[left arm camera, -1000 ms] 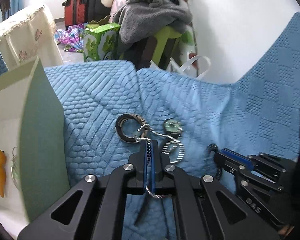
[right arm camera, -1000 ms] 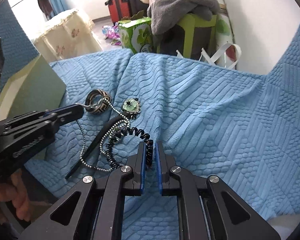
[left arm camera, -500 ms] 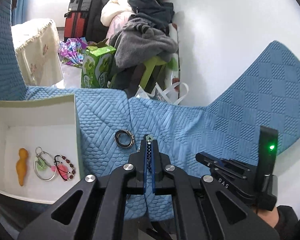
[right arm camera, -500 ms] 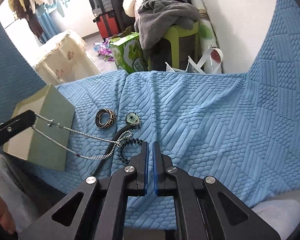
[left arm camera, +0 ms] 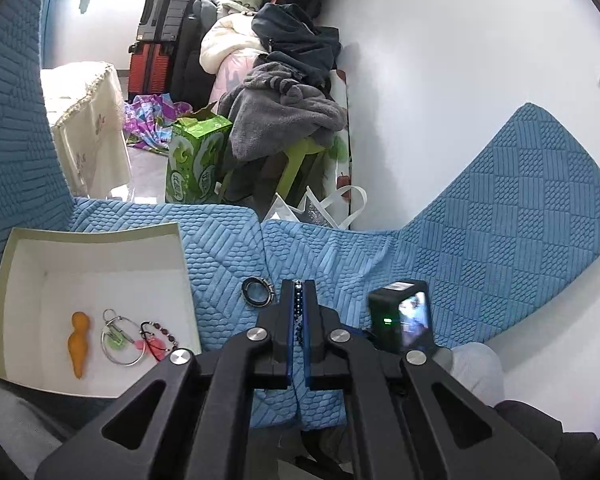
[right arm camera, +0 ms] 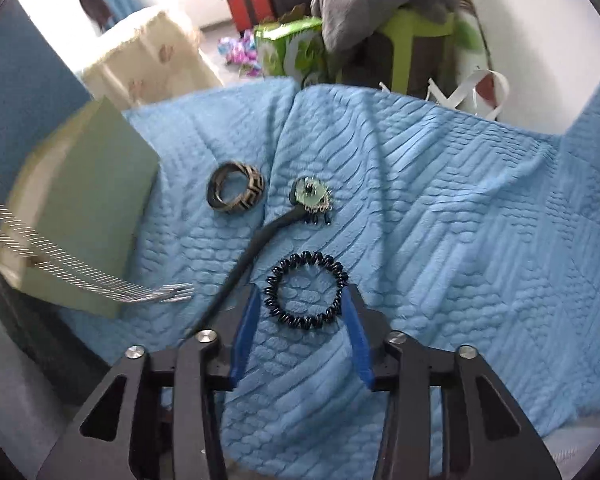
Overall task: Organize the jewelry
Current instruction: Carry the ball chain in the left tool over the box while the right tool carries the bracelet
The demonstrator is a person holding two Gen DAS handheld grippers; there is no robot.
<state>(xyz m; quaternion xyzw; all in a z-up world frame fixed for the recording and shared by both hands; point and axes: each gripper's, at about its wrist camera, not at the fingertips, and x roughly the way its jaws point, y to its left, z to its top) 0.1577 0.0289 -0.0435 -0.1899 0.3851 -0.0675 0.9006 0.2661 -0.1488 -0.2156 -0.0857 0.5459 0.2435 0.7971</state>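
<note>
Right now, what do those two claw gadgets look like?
Both are matte black, angular frames with triangular cut-outs and silver screw heads. The left gripper and right gripper each have two flat fingers lined with blue pads. No cables or sleeves show.

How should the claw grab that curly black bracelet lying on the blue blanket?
Probably from above, pinching one side of the coil bracelet. It lies flat on the blanket, so only its rim offers anything to squeeze. Put one finger inside the ring and one outside. The near edge suits best: the open right gripper already sits around it, and the black cord runs along its left side.
</note>
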